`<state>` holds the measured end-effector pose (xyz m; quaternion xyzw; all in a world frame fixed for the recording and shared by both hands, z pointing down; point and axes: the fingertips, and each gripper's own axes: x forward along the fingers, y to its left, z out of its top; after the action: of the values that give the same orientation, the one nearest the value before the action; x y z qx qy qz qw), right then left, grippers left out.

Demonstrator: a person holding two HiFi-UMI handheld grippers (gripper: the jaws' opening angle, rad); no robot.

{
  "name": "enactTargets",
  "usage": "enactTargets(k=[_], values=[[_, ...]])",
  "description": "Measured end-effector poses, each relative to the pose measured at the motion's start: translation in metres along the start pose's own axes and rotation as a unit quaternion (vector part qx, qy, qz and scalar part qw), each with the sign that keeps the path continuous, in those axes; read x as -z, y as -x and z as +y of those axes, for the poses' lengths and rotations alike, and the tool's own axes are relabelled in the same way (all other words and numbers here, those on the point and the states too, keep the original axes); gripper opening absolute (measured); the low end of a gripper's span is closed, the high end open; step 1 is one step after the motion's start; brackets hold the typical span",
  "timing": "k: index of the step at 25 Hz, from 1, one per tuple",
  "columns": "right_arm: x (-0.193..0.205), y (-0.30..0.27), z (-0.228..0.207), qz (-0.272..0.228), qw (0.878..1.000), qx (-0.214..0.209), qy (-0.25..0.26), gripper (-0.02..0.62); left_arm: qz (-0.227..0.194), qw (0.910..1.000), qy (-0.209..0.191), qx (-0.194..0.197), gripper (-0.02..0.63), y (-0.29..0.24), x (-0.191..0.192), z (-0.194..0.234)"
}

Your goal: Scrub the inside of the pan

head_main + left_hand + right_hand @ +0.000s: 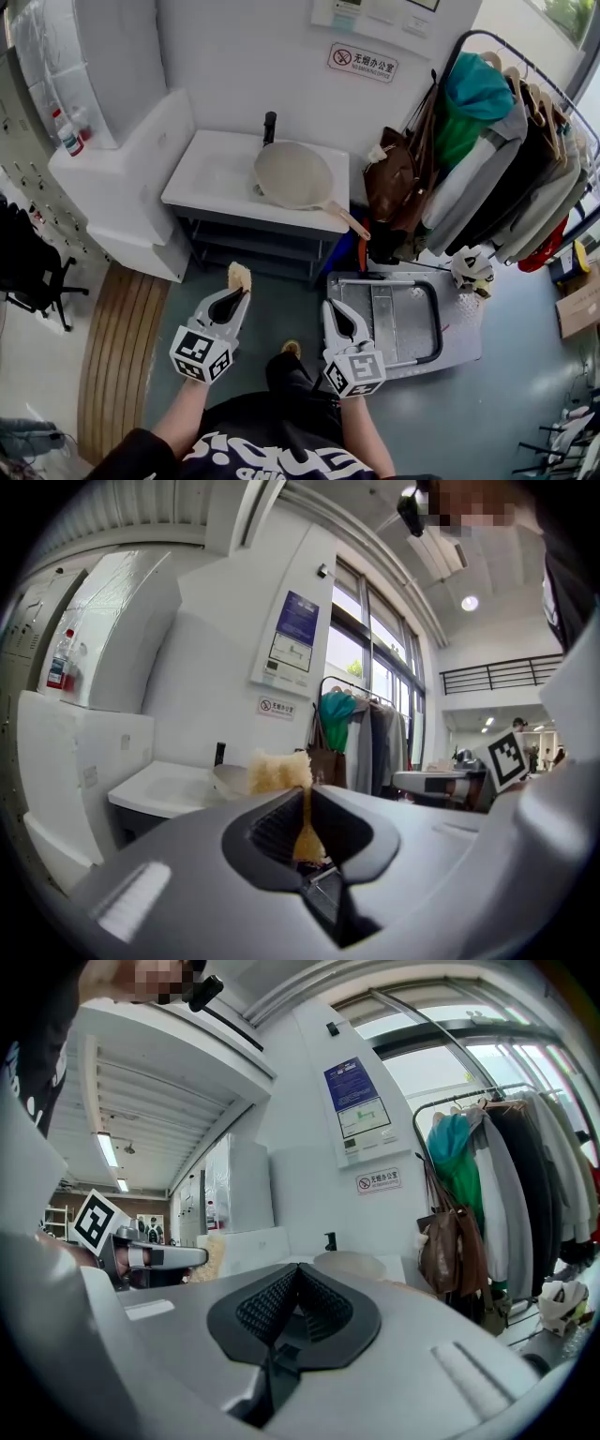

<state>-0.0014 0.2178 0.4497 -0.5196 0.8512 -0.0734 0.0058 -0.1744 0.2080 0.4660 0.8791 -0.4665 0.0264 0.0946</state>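
The left tongs (307,797) are clamped on a yellow sponge (277,772), which stands up above their tips. The right tongs (298,1277) are pressed together and nothing is between them. Both are held low in front of the person, side by side over the grey floor (281,309). The pan (292,175) is well apart from them. It rests on the white worktop (211,183) against the wall, and its handle (349,221) reaches past the front edge to the right. A flat cart (403,319) lies on the floor beside the right tongs. A clothes rack (511,159) stands at the right.
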Motion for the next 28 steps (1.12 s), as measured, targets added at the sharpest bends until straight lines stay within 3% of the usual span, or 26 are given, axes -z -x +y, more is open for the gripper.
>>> enactTargets(k=[16, 28], values=[[-0.032, -0.104, -0.107, 0.009, 1.0, -0.03, -0.002, 0.011, -0.005, 0.9998, 0.006, -0.019, 0.025, -0.146, -0.04, 0.03], [-0.022, -0.161, -0.143, 0.029, 0.997, -0.07, -0.015, 0.011, 0.006, 0.9988, 0.015, -0.046, 0.025, -0.198, -0.039, 0.057]])
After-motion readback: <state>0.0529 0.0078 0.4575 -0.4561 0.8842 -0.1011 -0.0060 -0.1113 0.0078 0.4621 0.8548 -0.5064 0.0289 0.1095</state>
